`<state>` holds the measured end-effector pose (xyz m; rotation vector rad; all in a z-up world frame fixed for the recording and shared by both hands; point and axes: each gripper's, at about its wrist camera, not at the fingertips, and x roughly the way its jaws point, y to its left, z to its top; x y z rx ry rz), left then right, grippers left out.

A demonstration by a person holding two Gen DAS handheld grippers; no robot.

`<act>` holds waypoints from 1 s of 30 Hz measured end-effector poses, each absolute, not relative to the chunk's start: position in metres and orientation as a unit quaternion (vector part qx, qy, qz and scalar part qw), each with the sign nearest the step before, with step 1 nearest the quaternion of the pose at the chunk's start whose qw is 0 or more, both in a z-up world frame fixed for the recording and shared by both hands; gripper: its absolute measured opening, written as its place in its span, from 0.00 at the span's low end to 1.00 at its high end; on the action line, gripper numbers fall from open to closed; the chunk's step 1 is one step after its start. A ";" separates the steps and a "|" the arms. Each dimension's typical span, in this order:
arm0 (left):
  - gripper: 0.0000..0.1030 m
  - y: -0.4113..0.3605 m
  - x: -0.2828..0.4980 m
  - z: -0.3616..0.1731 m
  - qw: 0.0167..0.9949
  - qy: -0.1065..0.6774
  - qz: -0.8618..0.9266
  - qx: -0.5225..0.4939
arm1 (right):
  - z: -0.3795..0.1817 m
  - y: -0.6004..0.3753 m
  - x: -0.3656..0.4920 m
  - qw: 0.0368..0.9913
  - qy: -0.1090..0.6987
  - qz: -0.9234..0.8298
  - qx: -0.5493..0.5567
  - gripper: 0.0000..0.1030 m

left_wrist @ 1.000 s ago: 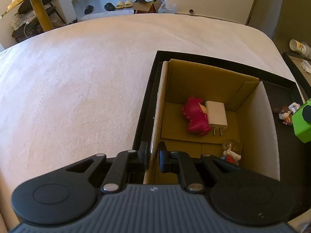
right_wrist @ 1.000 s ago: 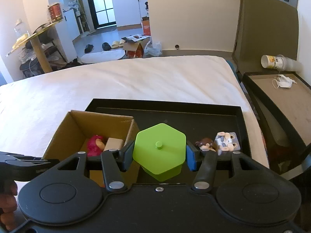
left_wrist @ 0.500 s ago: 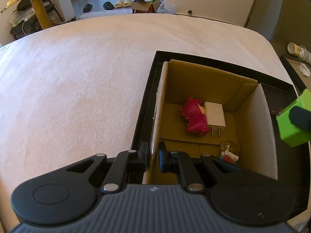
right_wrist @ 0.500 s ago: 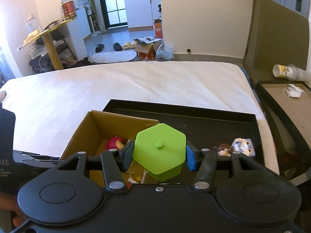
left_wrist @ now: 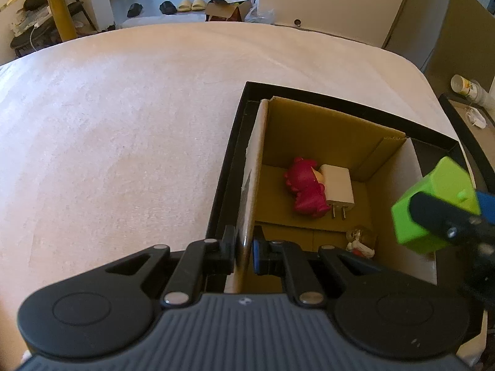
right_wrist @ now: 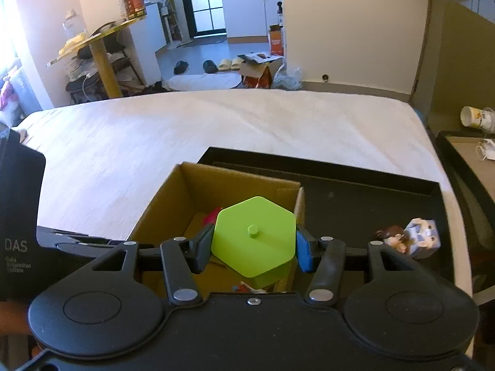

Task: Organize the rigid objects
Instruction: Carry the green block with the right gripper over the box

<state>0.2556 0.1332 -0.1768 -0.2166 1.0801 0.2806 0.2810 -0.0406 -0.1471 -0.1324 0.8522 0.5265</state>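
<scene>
My right gripper (right_wrist: pixel 254 249) is shut on a lime-green hexagonal box (right_wrist: pixel 253 238) and carries it over the right side of an open cardboard box (right_wrist: pixel 235 182). The left wrist view shows the green box (left_wrist: pixel 433 207) above the cardboard box's right wall. My left gripper (left_wrist: pixel 244 247) is shut on the cardboard box's left wall (left_wrist: pixel 252 191). Inside lie a red figurine (left_wrist: pixel 304 187), a white charger plug (left_wrist: pixel 337 185) and a small toy (left_wrist: pixel 360 241). The cardboard box stands in a black tray (right_wrist: pixel 355 191).
Two small figurines (right_wrist: pixel 411 239) lie in the black tray to the right of the cardboard box. The tray rests on a wide white bed surface (left_wrist: pixel 123 123). A side table with a paper cup (right_wrist: pixel 476 119) stands at the right.
My right gripper has carried the green hexagonal box leftward, from over the tray to above the cardboard box. The left gripper has kept its hold on the box wall.
</scene>
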 end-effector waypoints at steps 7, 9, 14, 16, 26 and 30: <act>0.10 0.135 0.255 -0.177 0.843 0.510 0.131 -0.106 | -0.156 -0.032 0.279 0.865 0.421 0.267 -0.059 0.51; 0.10 0.135 0.255 -0.177 0.843 0.510 0.130 -0.108 | -0.158 -0.032 0.280 0.862 0.425 0.271 -0.054 0.51; 0.10 0.137 0.255 -0.178 0.843 0.509 0.129 -0.113 | -0.167 -0.029 0.284 0.850 0.444 0.283 -0.033 0.51; 0.10 0.137 0.255 -0.178 0.843 0.509 0.128 -0.115 | -0.170 -0.027 0.286 0.845 0.451 0.285 -0.024 0.51; 0.10 0.137 0.255 -0.176 0.841 0.515 0.120 -0.117 | -0.186 -0.030 0.303 0.821 0.493 0.285 0.033 0.51; 0.11 0.136 0.254 -0.174 0.840 0.517 0.116 -0.118 | -0.192 -0.032 0.307 0.812 0.508 0.283 0.053 0.51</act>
